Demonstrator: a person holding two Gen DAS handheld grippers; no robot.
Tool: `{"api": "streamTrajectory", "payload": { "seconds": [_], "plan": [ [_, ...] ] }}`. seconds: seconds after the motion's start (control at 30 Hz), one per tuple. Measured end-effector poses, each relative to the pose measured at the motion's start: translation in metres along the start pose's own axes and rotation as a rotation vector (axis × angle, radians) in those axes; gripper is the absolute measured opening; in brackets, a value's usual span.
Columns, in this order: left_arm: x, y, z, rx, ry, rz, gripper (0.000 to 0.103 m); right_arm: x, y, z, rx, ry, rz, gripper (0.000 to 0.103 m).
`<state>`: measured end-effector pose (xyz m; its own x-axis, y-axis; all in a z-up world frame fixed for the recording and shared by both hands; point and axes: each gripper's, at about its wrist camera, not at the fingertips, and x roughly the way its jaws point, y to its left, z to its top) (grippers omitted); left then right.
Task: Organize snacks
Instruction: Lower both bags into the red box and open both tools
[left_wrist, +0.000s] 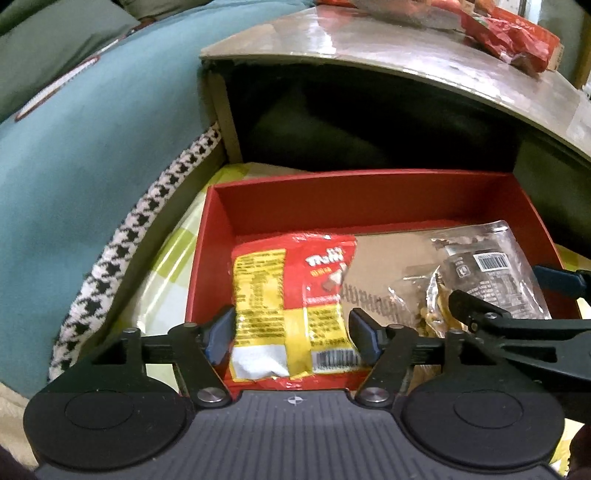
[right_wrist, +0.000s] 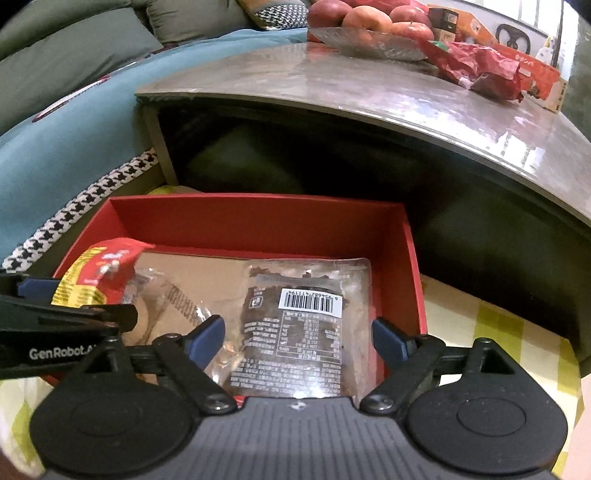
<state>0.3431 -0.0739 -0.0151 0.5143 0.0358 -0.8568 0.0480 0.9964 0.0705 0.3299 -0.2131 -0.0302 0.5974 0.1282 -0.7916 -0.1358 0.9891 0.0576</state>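
Blue-padded left hand-held gripper (left_wrist: 293, 334), spread wide over a red-and-yellow snack packet (left_wrist: 291, 302) without touching it. Packet flat in the near-left corner of a red box (left_wrist: 354, 184). Right hand-held gripper (right_wrist: 297, 334), likewise wide, straddling a clear packet of dark snacks (right_wrist: 295, 325) against the box's right wall. Between the two, a crumpled clear wrapper (left_wrist: 406, 299) on the brown box floor. Box on yellow-checked cloth (right_wrist: 498, 332), before a grey desk (right_wrist: 332, 85) bearing a glass dish of apples (right_wrist: 369, 26) toward its far edge.
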Motion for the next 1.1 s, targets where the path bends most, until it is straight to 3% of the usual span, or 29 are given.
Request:
{"api": "streamTrajectory", "payload": {
  "seconds": [0.1, 0.43, 0.57, 0.67, 0.93, 1.1],
  "plan": [
    [-0.001, -0.001, -0.004, 0.008, -0.028, 0.014, 0.076, 0.003, 0.000, -0.001, -0.025, -0.011, 0.005, 0.094],
    [0.012, 0.016, -0.011, -0.064, 0.012, -0.043, 0.077, 0.022, 0.014, 0.005, -0.153, 0.006, -0.009, 0.096],
    [0.003, 0.011, -0.014, -0.060, -0.007, -0.030, 0.079, 0.012, 0.014, 0.006, -0.155, 0.013, -0.029, 0.096],
    [-0.009, 0.009, -0.017, -0.080, -0.027, -0.026, 0.082, -0.004, 0.014, 0.008, -0.175, -0.033, -0.059, 0.096],
    [-0.047, -0.002, -0.024, -0.070, -0.099, 0.007, 0.086, -0.029, 0.004, 0.007, -0.113, -0.065, -0.052, 0.096],
    [-0.060, 0.003, -0.021, -0.096, -0.115, 0.006, 0.086, -0.036, -0.006, 0.010, -0.024, -0.053, 0.040, 0.097]
  ]
}}
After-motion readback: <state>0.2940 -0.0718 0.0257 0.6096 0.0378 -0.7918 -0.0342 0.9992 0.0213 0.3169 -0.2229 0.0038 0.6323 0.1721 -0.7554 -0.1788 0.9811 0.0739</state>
